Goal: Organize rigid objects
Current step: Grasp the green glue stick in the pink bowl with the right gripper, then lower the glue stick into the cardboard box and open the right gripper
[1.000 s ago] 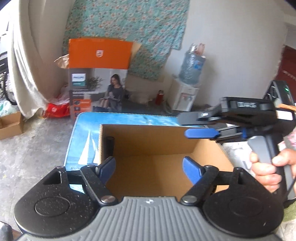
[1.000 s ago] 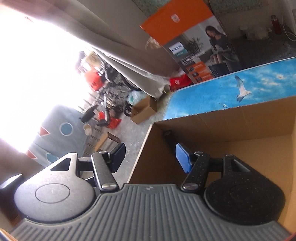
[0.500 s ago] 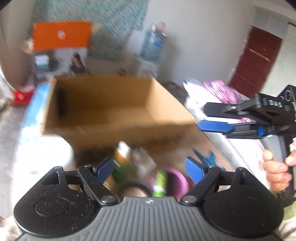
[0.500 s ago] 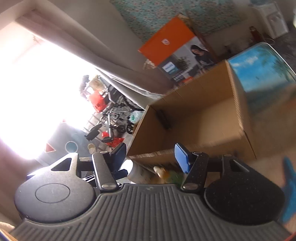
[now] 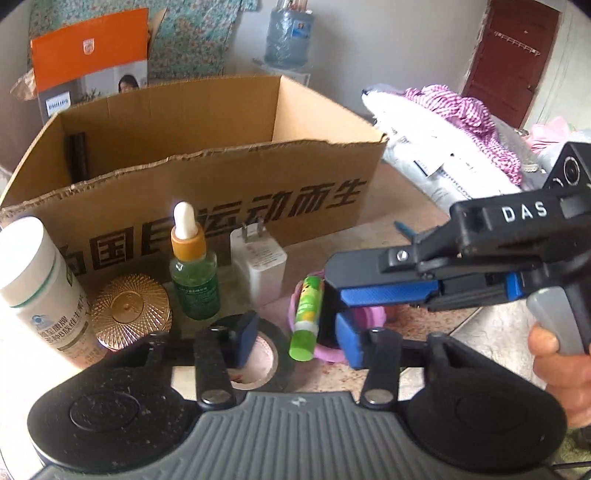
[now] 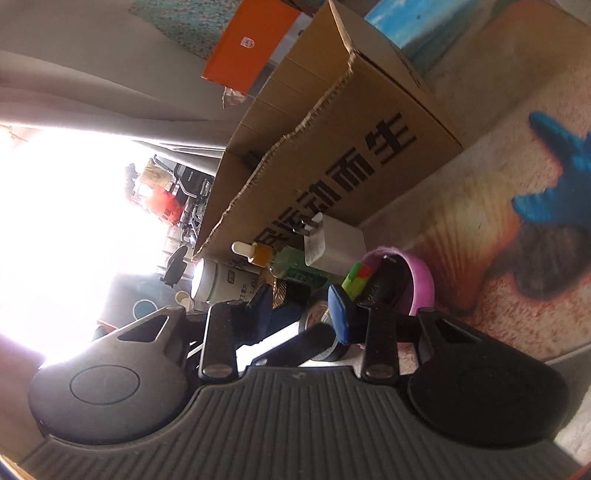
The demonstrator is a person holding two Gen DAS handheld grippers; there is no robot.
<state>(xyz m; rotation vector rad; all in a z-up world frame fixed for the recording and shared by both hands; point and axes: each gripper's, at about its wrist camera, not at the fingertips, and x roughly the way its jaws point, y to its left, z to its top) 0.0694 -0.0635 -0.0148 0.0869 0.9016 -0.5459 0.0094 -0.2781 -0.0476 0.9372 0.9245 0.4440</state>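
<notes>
The left claw (image 5: pixel 295 341) is closing around the black tape roll (image 5: pixel 275 363), not yet pinching it. The right claw (image 5: pixel 338 308), closing at the pink ring (image 5: pixel 328 352) at 3 o'clock, may knock the green stick (image 5: pixel 306 317) between them.

Beyond my work I see an orange printed carton (image 5: pixel 88 66) against a floral cloth (image 5: pixel 192 40), a water jug (image 5: pixel 290 35) by the white wall, a dark red door (image 5: pixel 513 55), and a pink checked garment (image 5: pixel 461 107) heaped nearby.
</notes>
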